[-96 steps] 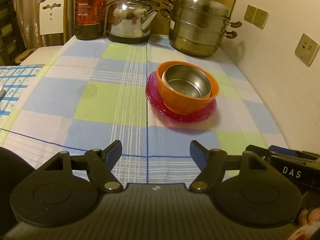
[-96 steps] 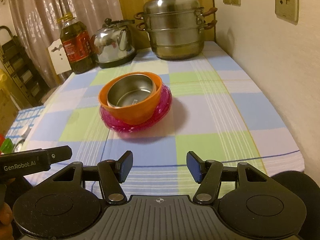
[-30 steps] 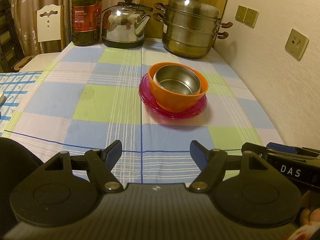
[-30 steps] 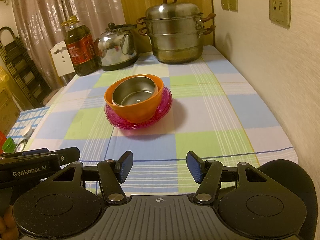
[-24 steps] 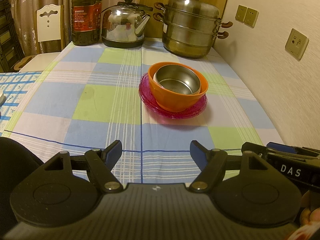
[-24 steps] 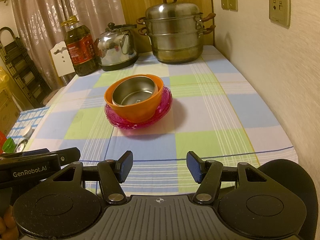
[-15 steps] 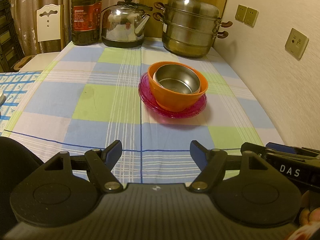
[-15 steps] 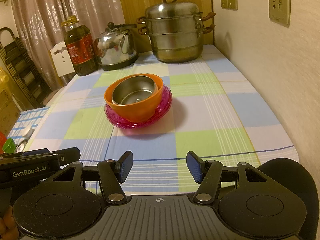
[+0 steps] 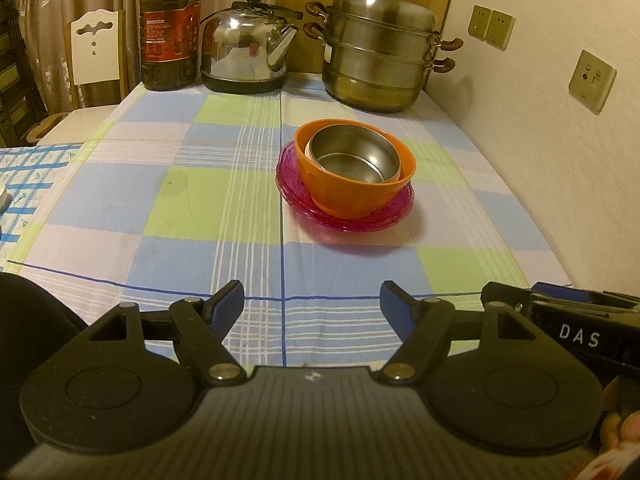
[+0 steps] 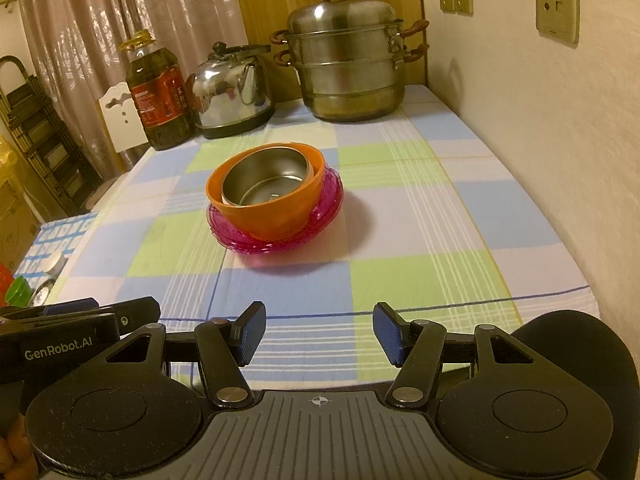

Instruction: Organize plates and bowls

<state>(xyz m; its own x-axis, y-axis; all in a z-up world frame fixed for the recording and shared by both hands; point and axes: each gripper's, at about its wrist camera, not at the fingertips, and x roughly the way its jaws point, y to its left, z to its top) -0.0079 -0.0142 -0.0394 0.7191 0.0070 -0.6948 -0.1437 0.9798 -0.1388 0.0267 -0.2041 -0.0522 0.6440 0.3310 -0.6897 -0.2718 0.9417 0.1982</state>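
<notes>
Stacking looks done: steel bowl (image 9: 354, 154) nests in orange bowl (image 9: 352, 188) on pink plates (image 9: 344, 222); left gripper (image 9: 312, 306) and right gripper (image 10: 318, 330) fingers spread, empty.

Left tool (image 9: 312, 306) is hovering with jaws apart above the near edge of the desk (image 9: 192, 200). Steel bowl (image 9: 354, 156) is sitting inside orange bowl (image 9: 348, 196), which is resting on pink plates (image 9: 384, 220), well apart from the tool.
</notes>
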